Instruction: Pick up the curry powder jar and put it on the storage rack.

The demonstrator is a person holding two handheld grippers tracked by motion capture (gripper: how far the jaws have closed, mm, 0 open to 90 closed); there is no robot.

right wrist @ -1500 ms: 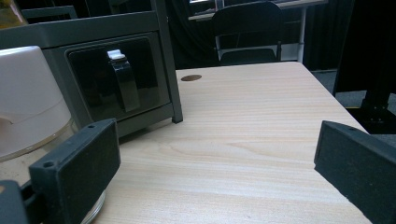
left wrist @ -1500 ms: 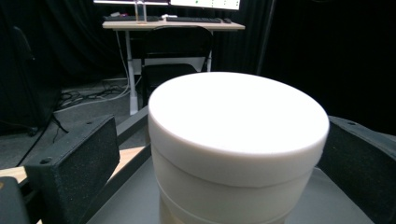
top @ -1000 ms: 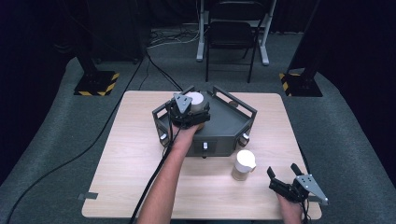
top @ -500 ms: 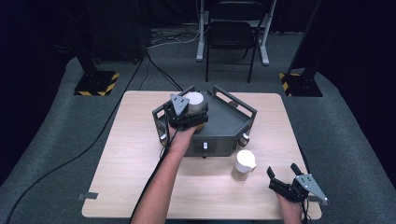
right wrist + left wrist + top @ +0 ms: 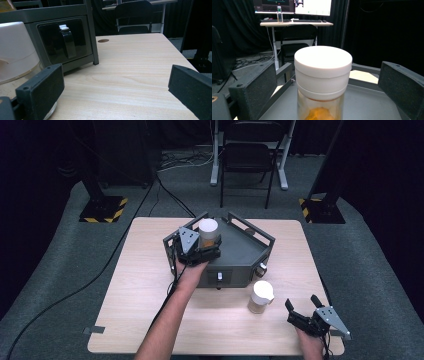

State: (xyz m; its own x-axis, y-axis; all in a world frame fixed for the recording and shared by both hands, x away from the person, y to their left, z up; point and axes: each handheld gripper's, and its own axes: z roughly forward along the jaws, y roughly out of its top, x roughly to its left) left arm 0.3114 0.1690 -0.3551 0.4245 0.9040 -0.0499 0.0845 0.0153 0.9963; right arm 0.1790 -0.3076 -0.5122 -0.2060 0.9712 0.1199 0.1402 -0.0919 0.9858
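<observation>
Right gripper: near the table's front right corner, jaws spread, holding nothing.
Second jar: a white-lidded clear jar stands upright on the pale wooden table, just left of and beyond that gripper.
Left gripper: jaws spread either side of the white-capped clear jar with amber contents, not pinching it as far as I can tell.
Jar's place: upright on the grey metal tray-topped box, near its left rim, straight ahead of the left gripper.
In the way: the box's raised rail flanks the jar.
Beyond: a black chair.
</observation>
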